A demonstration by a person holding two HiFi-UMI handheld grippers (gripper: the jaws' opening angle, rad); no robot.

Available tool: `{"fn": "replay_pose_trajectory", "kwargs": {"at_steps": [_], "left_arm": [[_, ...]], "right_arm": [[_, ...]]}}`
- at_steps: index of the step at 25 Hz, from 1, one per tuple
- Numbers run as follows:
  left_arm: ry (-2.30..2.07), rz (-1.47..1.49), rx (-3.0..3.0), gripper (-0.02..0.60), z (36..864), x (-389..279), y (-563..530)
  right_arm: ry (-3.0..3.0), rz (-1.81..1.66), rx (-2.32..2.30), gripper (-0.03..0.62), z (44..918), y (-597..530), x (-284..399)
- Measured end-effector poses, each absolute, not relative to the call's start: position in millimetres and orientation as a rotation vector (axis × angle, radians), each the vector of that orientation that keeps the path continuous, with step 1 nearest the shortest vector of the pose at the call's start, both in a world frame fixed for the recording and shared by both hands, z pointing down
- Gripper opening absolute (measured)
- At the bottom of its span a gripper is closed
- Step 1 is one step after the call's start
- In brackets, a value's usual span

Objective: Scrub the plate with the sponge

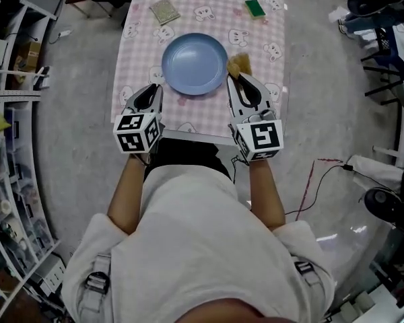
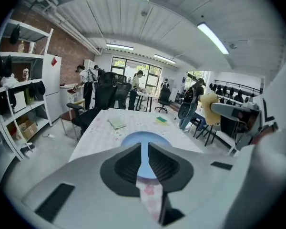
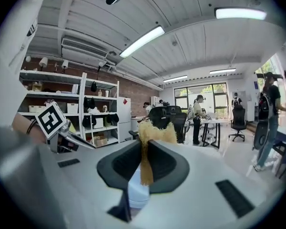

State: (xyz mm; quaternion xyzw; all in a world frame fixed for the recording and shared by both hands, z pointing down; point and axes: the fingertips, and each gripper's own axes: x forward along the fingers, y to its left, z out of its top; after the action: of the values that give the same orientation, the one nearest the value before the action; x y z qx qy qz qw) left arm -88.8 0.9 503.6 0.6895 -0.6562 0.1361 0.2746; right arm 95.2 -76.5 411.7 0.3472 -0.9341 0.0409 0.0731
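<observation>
Nearest us, both grippers sit over the table's near edge. Left gripper (image 1: 152, 89): jaws a narrow slit apart, nothing btwn them, just beside the plate's near-left rim. Right gripper (image 1: 238, 79): jaws clamped on a yellow sponge (image 1: 239, 64), which sticks out past the tips right at the plate's right rim (touching or not, we can't tell).

The blue plate (image 1: 194, 64) lies flat and unheld on the pink checked table (image 1: 138, 52), btwn the two grippers and a little beyond them. Farther back, well apart from it, sit a green sponge (image 1: 254, 7) at far right and a pale square pad (image 1: 164, 11) at far left.

Risks, as we judge them:
- Nothing pins the plate, so a scrub stroke w/ the sponge could shove it across the cloth, or drag the cloth w/ it, toward the far edge.
- The left jaws would likely need to open wider to take the rim. At this slit they may just bump it.
- The sponge looks squeezed thin in the grip, so hard pressure could fold it or twist it out. Bare jaw tips would then scrape the plate.
</observation>
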Motion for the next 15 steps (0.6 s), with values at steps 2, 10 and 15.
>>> {"fn": "replay_pose_trajectory", "kwargs": {"at_steps": [2, 10, 15], "left_arm": [[-1.779, 0.410, 1.823, 0.058, 515, -94, -8], [-1.710, 0.427, 1.707, 0.058, 570, -120, -40], [-1.626, 0.398, 1.661, 0.061, 596, -122, -51]], "right_arm": [[-2.799, 0.156, 1.003, 0.044, 424, -88, 89], [-2.712, 0.241, 0.894, 0.044, 471, -121, 49], [-2.640, 0.325, 0.846, 0.045, 498, -134, 33]]}}
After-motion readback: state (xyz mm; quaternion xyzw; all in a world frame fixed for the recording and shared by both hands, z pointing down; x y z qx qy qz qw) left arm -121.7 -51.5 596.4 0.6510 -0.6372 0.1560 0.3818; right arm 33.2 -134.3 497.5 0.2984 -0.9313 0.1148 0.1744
